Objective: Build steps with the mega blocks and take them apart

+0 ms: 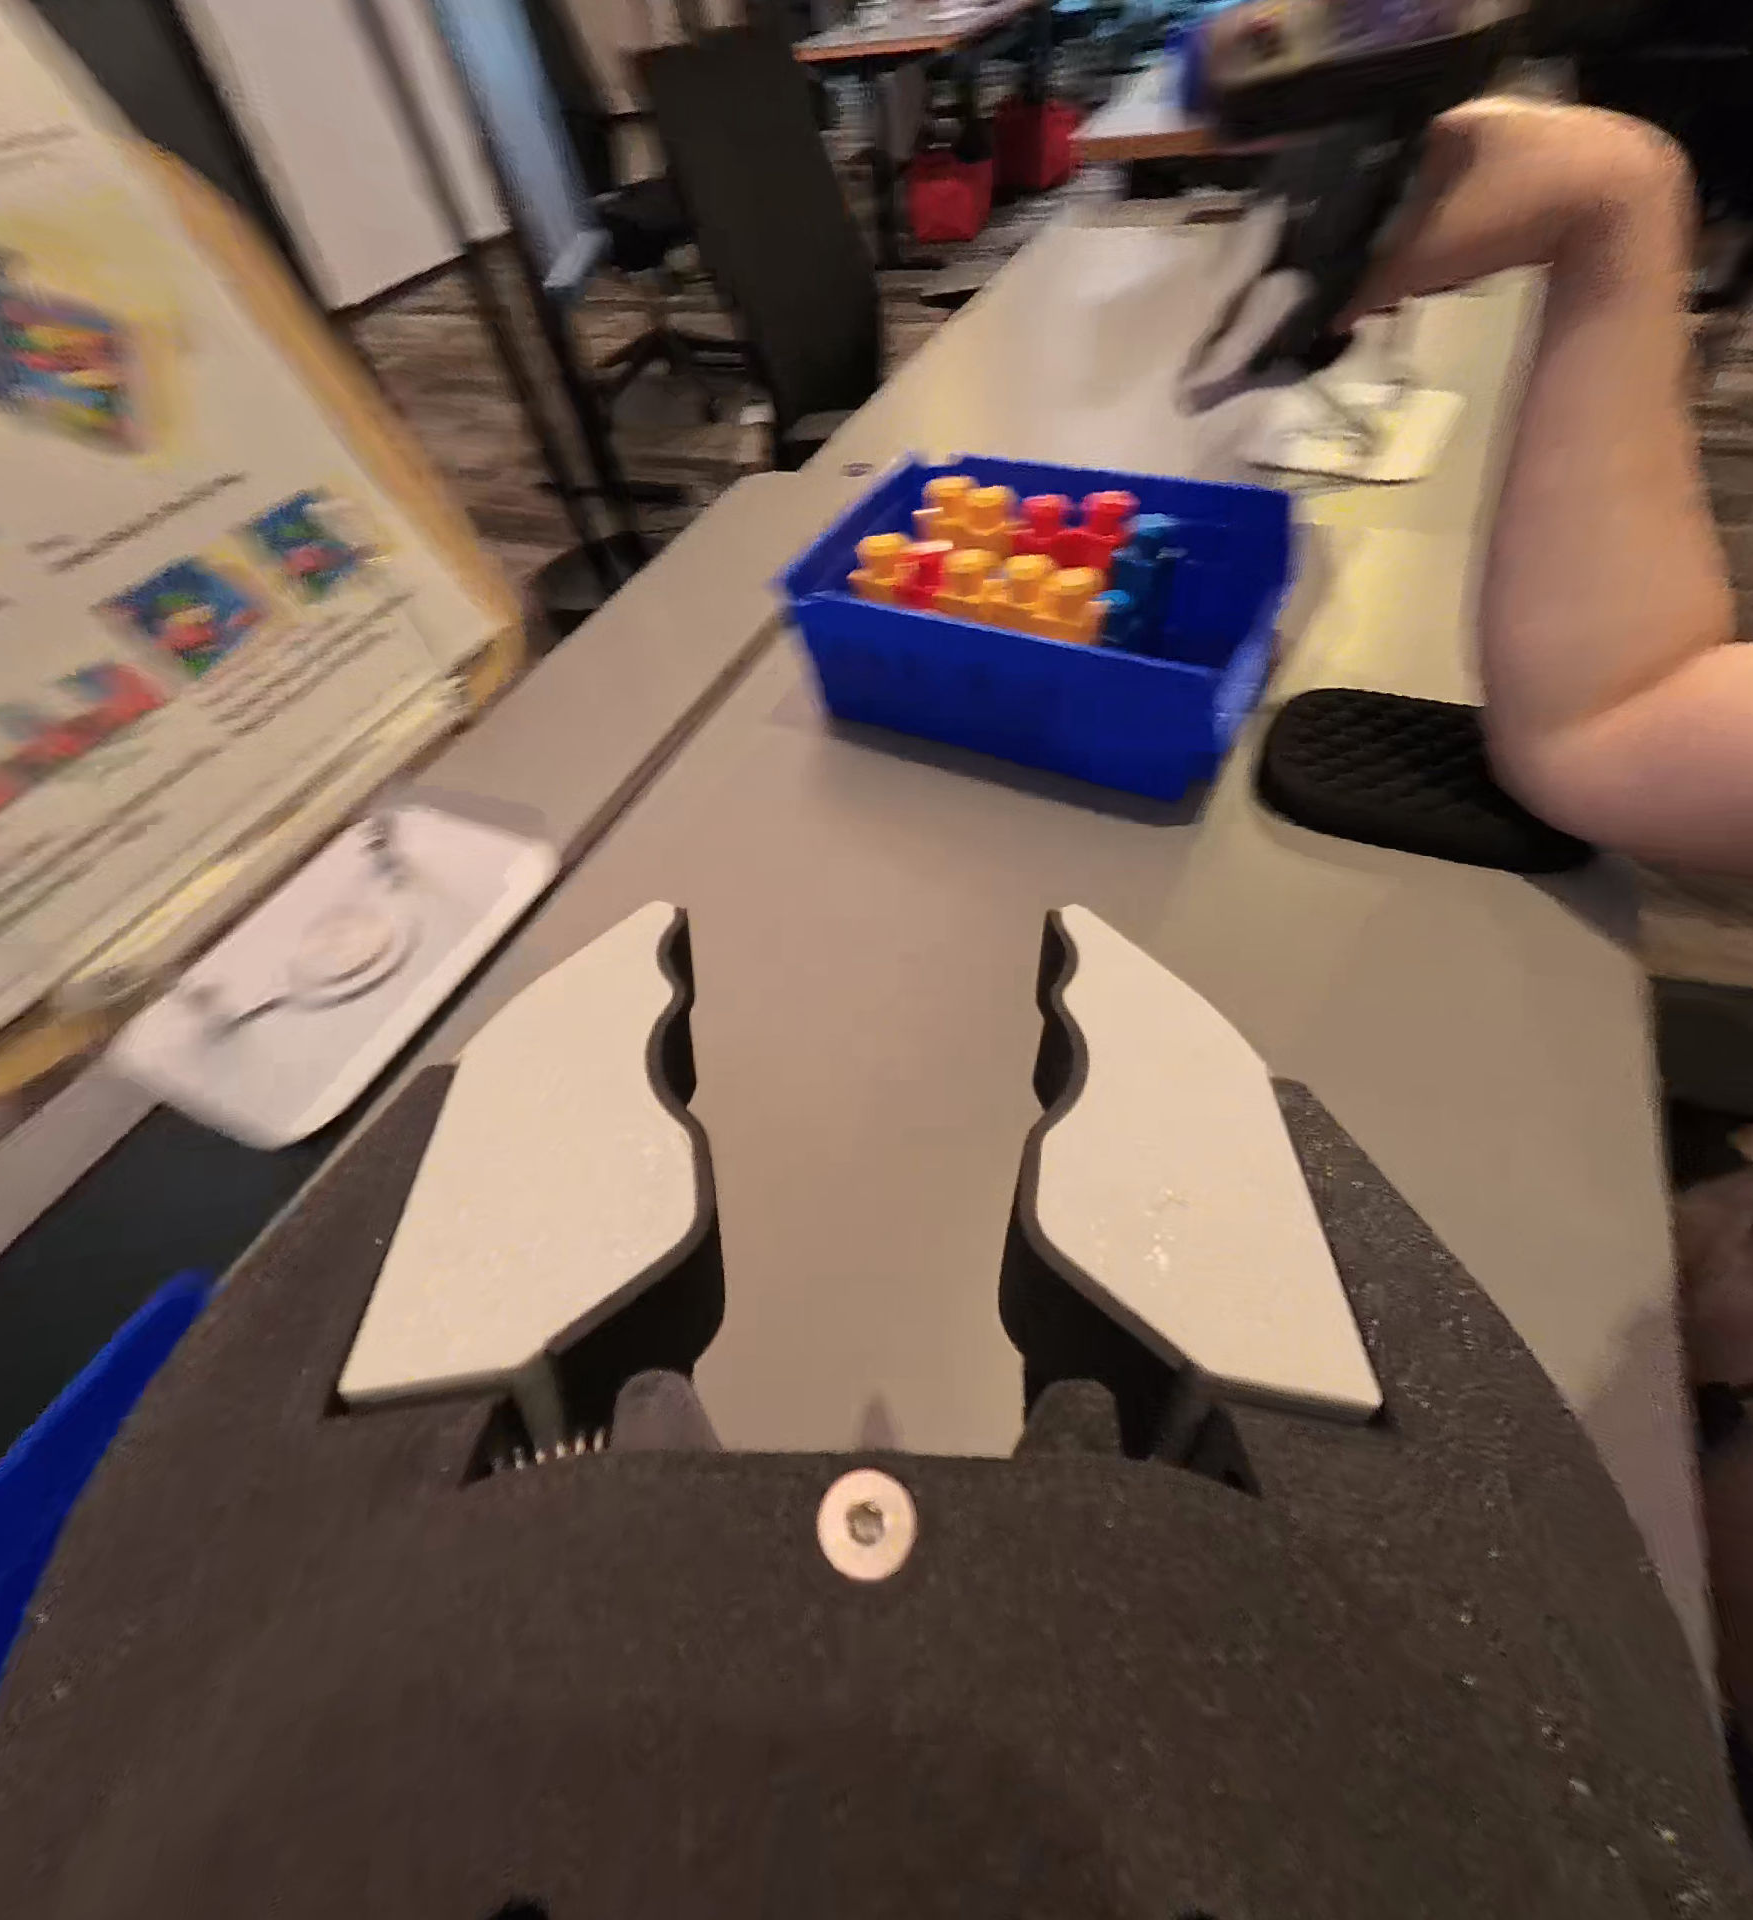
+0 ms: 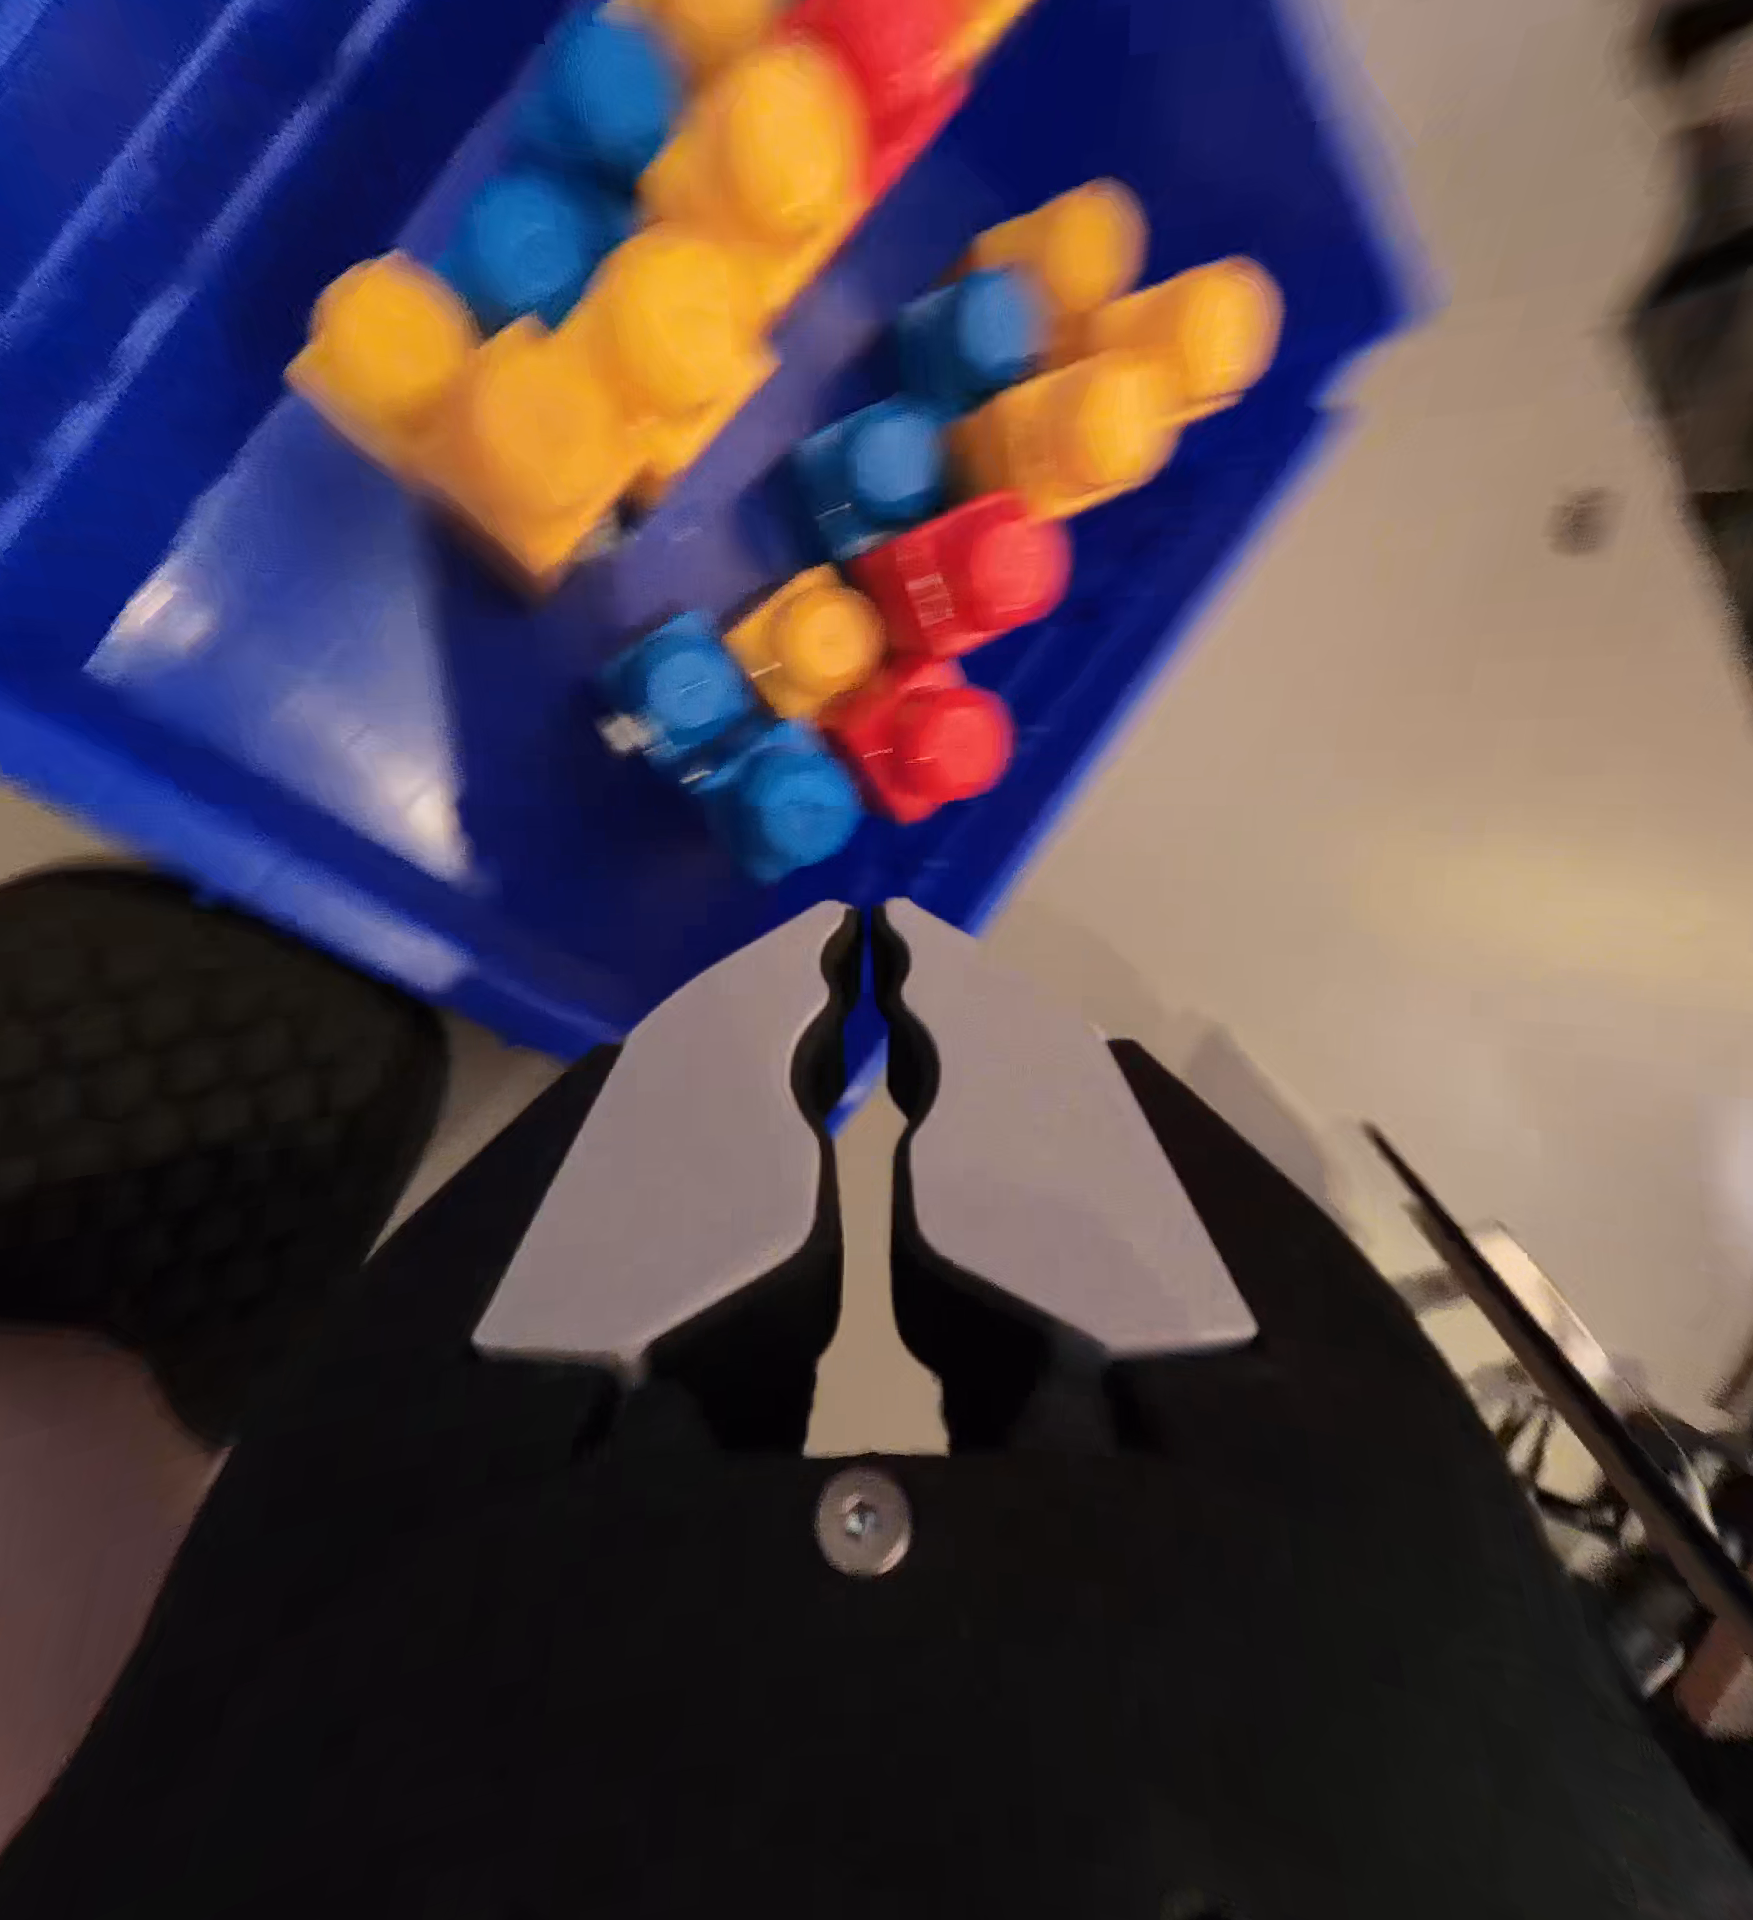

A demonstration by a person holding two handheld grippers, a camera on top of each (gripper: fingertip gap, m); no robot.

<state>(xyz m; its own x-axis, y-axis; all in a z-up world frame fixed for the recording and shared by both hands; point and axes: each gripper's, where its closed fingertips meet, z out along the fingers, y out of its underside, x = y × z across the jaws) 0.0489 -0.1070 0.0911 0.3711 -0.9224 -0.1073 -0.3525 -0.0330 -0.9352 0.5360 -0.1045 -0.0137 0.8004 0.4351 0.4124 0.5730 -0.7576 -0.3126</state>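
Ahead of the left gripper (image 1: 865,935), whose jaws stand wide apart and empty, the blue bin (image 1: 1017,696) sits on the grey table (image 1: 851,1039). The right gripper (image 2: 870,920), jaws nearly together on nothing, hovers at the bin's near corner. The mega blocks (image 2: 799,665) inside look light, rigid and smooth, probably best pinched across their flat sides below the studs.

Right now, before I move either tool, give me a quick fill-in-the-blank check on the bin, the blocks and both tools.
1. The mega blocks all lie inside a ____ bin.
2. The left tool is ____, with bare table between its fingers.
3. The right tool is ____ and holds nothing.
4. Beside the bin lies a ____ honeycomb-textured pad.

Missing words: blue; open; shut; black
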